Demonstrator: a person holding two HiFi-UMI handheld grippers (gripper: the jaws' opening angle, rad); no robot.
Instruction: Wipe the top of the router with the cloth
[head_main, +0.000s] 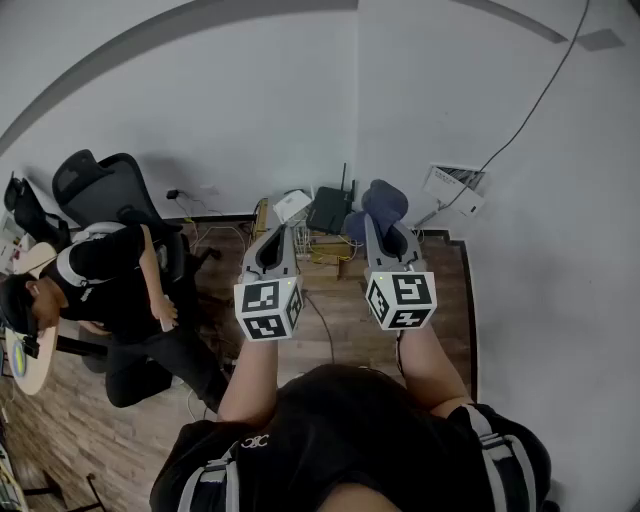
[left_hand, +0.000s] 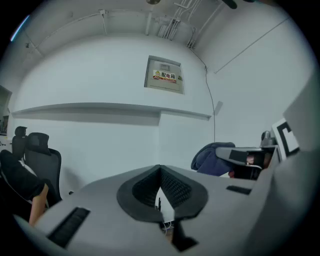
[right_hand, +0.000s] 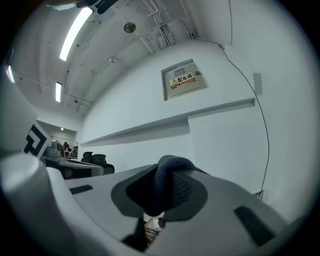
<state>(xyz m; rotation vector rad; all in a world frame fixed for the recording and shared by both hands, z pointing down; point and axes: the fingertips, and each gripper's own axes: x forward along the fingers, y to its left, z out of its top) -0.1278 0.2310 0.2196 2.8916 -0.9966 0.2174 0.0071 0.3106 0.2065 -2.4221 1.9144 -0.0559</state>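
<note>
Dark blue cloth (right_hand: 168, 172) pinched in right claw (right_hand: 165, 192); left claw (left_hand: 160, 175) closed, empty; router (head_main: 329, 210) beyond.

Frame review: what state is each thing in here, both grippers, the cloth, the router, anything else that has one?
left gripper: shut, nothing between the jaws.
right gripper: shut on the cloth.
cloth: bunched, held up, apparently clear of the router.
router: sitting by the wall, antenna up, untouched.
wall box: door closed.
</note>
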